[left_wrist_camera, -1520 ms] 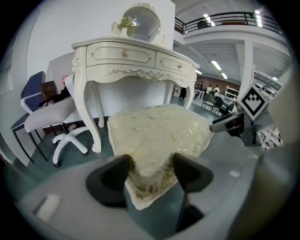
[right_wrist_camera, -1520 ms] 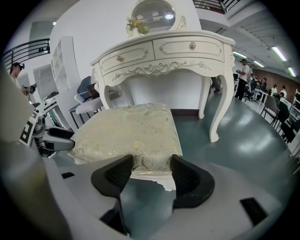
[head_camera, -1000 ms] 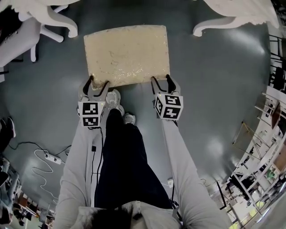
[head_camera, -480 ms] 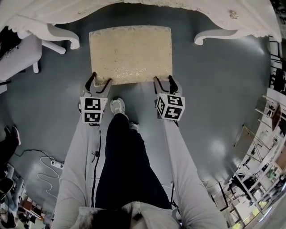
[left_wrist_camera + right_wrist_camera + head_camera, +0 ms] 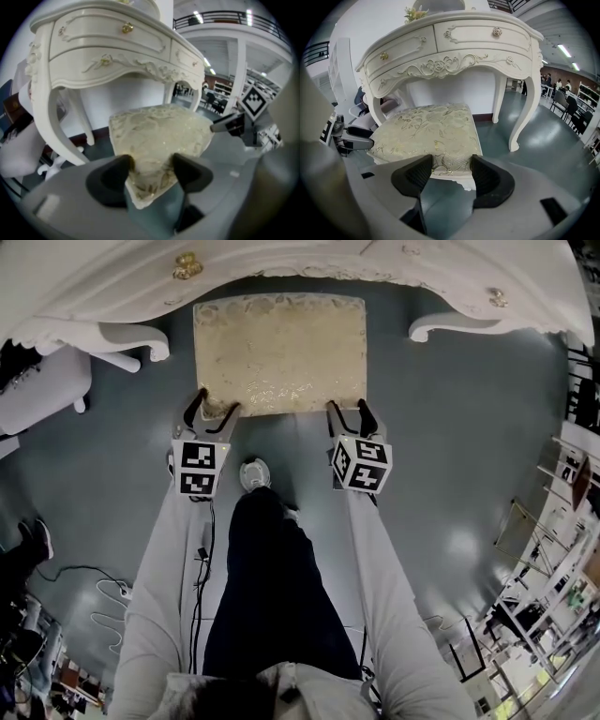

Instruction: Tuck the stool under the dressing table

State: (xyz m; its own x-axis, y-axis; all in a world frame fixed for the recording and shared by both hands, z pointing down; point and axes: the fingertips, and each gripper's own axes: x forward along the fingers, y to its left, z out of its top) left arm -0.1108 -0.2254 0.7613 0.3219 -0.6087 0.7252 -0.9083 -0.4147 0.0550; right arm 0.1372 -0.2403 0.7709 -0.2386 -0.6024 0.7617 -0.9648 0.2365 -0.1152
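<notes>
The dressing table (image 5: 309, 263) filled the top of the head view, its two curved front legs (image 5: 141, 343) splayed to either side. The stool (image 5: 281, 352) stood between those legs, its far edge at or just under the table's front rim and most of the seat out in front. The left gripper (image 5: 214, 407) was clamped on the near left corner of the seat, the right gripper (image 5: 347, 411) on the near right edge, each pair of jaws closed narrowly onto the padded rim.

A skewed push was judged the main risk: the stool's own legs were hidden beneath the seat and could be driven against a table leg. With only the seat's edge pinched, a jaw could also be pulled off. A shoe (image 5: 253, 472) was planted just behind the stool.

The floor (image 5: 487, 446) was smooth, glossy and grey. A white chair (image 5: 42, 390) was seen at the left, and shelving (image 5: 572, 474) at the right.
</notes>
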